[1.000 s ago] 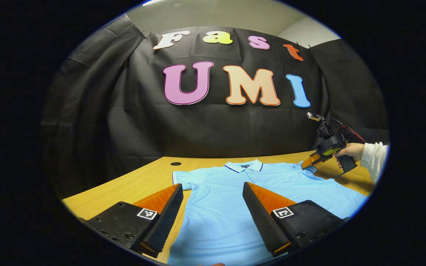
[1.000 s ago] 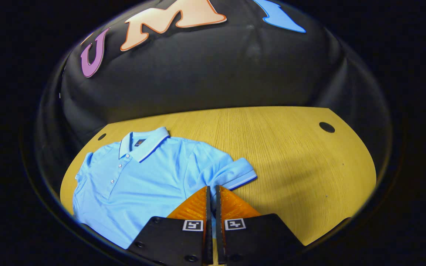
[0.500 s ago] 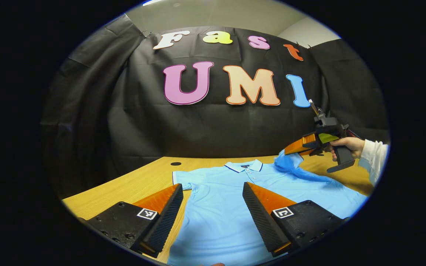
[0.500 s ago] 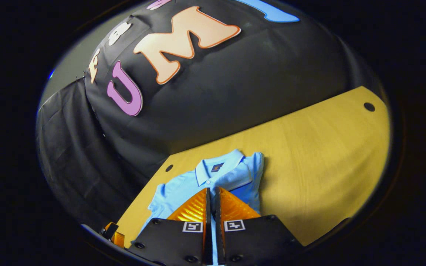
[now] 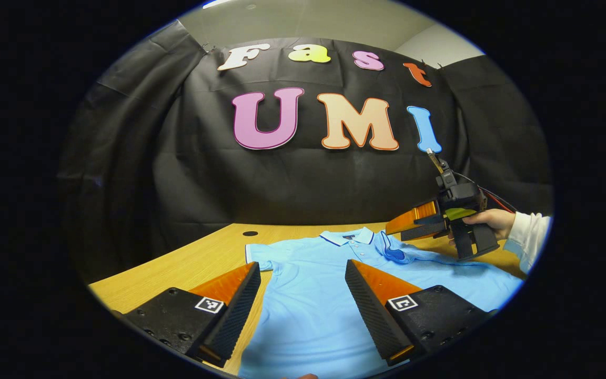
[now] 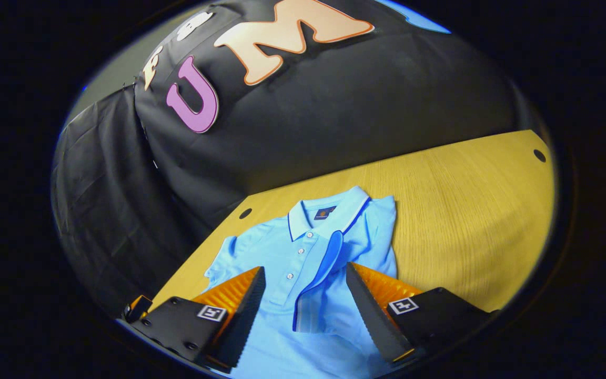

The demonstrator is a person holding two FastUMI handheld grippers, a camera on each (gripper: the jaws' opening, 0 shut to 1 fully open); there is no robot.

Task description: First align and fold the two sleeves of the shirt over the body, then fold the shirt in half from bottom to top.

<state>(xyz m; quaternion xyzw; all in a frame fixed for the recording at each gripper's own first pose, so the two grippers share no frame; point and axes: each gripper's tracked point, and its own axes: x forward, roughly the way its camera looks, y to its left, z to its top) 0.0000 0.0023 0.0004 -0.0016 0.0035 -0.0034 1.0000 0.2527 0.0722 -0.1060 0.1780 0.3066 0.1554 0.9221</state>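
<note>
Left gripper gapes wide, empty, over the shirt lying flat mid-bench; its sleeve is unfolded. Right gripper is spread, empty, above the other sleeve, laid on the body. Next, we judge: pinch the flat sleeve's cuff and fold inward.

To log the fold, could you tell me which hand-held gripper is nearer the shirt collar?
Right hand-held gripper: open beside the collar, above the folded sleeve. Left hand-held gripper is farther, over the shirt's lower body.
</note>
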